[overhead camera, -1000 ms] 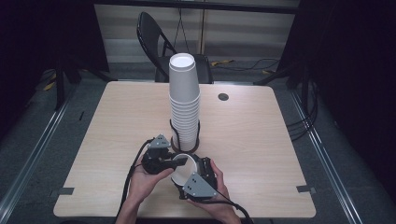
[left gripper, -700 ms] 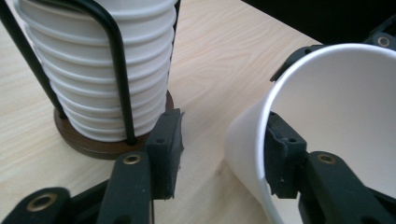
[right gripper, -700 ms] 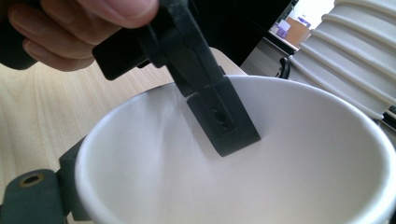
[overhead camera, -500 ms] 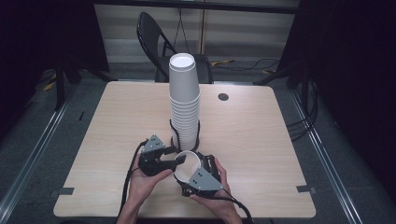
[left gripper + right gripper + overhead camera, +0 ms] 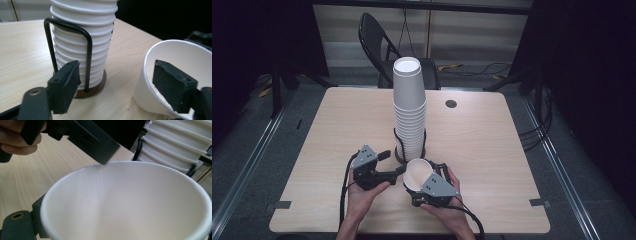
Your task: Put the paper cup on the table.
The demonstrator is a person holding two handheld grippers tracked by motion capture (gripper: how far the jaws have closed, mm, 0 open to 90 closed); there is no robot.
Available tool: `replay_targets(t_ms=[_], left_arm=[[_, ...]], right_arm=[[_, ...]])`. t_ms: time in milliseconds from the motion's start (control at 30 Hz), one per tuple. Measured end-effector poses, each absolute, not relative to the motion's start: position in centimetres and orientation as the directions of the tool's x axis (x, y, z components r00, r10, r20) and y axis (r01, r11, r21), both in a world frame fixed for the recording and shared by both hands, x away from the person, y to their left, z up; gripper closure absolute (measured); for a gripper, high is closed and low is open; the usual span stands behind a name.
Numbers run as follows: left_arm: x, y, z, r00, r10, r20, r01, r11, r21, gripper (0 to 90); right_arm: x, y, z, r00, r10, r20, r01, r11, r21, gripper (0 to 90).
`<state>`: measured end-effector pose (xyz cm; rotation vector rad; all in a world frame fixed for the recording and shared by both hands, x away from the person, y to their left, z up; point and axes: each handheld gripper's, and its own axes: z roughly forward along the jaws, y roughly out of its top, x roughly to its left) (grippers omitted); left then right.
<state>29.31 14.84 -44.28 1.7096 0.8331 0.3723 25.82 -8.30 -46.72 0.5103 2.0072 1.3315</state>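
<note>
High view has my right gripper (image 5: 419, 177) clamped on one cup (image 5: 417, 173) at lower centre, left gripper (image 5: 393, 164) just opened wide and empty, so it's still gotta go on the stack (image 5: 409, 107).

The cup stack (image 5: 83, 37) runs off the top of the left gripper view. In the right gripper view, the loose paper cup (image 5: 130, 202) hides the right tongs' jaws, and its base is cut off below.

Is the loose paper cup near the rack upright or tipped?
Tipped. The loose cup sits in the right tongs with its empty mouth angled toward the stack, rim lifted.
</note>
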Motion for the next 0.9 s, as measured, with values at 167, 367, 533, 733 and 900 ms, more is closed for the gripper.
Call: replay_targets(t_ms=[167, 367, 533, 733, 900], left_arm=[[29.1, 15.5, -44.9, 0.689, 0.702, -0.183, 0.320, -0.068, 0.945, 16.1], [28.7, 15.9, -45.4, 0.670, 0.730, -0.140, 0.288, -0.082, 0.954, 15.8], [28.4, 16.4, -46.2, 0.623, 0.769, -0.141, 0.307, -0.075, 0.949, 15.6], [27.9, 17.0, -47.4, 0.575, 0.810, -0.114, 0.310, -0.087, 0.947, 15.6], [27.1, 17.1, -48.0, 0.550, 0.832, -0.076, 0.258, -0.083, 0.963, 15.6]], right_arm=[[26.2, -9.1, -46.6, -0.697, 0.663, -0.274, -0.012, 0.371, 0.929, 11.0], [26.4, -10.0, -46.7, -0.675, 0.697, -0.242, 0.016, 0.341, 0.940, 11.1], [26.8, -10.5, -46.6, -0.661, 0.719, -0.214, 0.034, 0.314, 0.949, 11.0], [27.5, -11.4, -46.4, -0.621, 0.766, -0.167, 0.084, 0.277, 0.957, 10.8], [28.5, -12.7, -46.3, -0.586, 0.804, -0.100, 0.144, 0.225, 0.964, 10.7]])
